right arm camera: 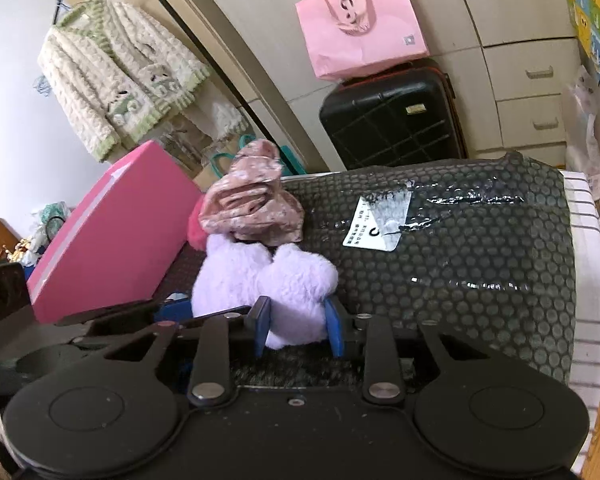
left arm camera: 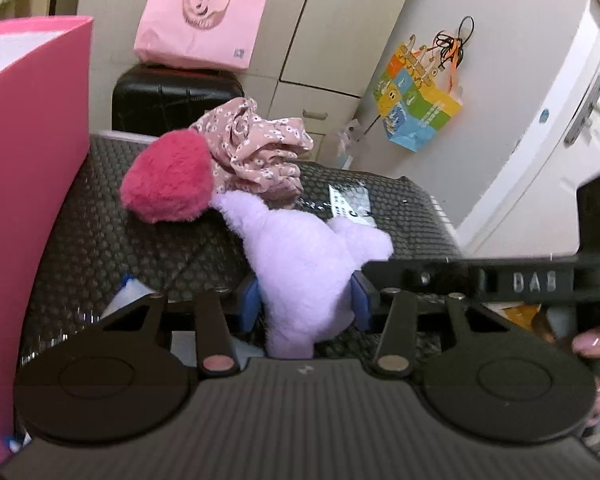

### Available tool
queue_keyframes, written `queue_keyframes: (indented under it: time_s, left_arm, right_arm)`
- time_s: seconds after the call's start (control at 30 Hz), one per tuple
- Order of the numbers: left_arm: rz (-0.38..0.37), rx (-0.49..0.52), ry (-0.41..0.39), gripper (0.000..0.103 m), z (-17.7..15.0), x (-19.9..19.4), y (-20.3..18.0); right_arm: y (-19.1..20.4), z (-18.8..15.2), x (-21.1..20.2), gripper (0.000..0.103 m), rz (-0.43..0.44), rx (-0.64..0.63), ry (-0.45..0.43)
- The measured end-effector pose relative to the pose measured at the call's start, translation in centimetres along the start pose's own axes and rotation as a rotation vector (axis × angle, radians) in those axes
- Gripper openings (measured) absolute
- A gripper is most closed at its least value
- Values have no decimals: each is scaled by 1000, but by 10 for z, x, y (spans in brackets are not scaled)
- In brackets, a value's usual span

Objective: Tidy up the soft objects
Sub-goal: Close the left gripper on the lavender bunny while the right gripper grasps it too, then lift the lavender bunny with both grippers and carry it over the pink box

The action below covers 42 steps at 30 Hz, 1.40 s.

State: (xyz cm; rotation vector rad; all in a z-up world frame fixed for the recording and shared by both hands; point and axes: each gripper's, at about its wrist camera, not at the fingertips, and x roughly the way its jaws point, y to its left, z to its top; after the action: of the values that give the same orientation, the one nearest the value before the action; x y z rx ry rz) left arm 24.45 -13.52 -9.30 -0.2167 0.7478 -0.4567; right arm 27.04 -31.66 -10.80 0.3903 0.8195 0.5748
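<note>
Nearest the lens, the L gripper (left arm camera: pixel 306 304) sat w/ both blue pads (left arm camera: pixel 249 304) pressed into the lower part of a lilac plush toy (left arm camera: pixel 300 256), clamped on it. The R gripper (right arm camera: pixel 299 326) also pinched the same toy, blue pads (right arm camera: pixel 261 322) squeezing a rounded limb; the R unit's black body crossed the L view at right.

The plush lay on a dark bubble-wrapped surface (right arm camera: pixel 480 280) bearing a white label (right arm camera: pixel 380 220). A hot-pink fuzzy piece (left arm camera: pixel 168 176) touched the toy's far end, and a bunched pink floral cloth (left arm camera: pixel 260 148) sat just behind, touching both.

A pink box (left arm camera: pixel 28 160) stood at the L side of the surface. Behind were a black suitcase (right arm camera: pixel 392 116) w/ a pink paper bag (right arm camera: pixel 360 24) on top, beige cabinets (right arm camera: pixel 532 92), and a cream-green cardigan (right arm camera: pixel 116 80) hanging. A colourful bag (left arm camera: pixel 416 104) hung near a white door.
</note>
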Motion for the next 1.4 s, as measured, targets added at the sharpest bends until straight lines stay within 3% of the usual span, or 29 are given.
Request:
queue_keyframes:
  time_s: [0.43, 0.83, 1.17, 1.4]
  left_arm:
    - [-113, 74, 79, 44, -11, -47, -13]
    - [-156, 115, 157, 44, -29, -91, -14]
    - [-193, 125, 233, 44, -48, -134, 0]
    - [-202, 131, 267, 44, -59, -168, 17]
  right_arm:
    - [33, -41, -41, 33, -74, -11, 14]
    - [81, -77, -69, 35, -135, -66, 17]
    - [124, -112, -80, 38, -123, -121, 45]
    - [153, -128, -80, 38, -64, -133, 92]
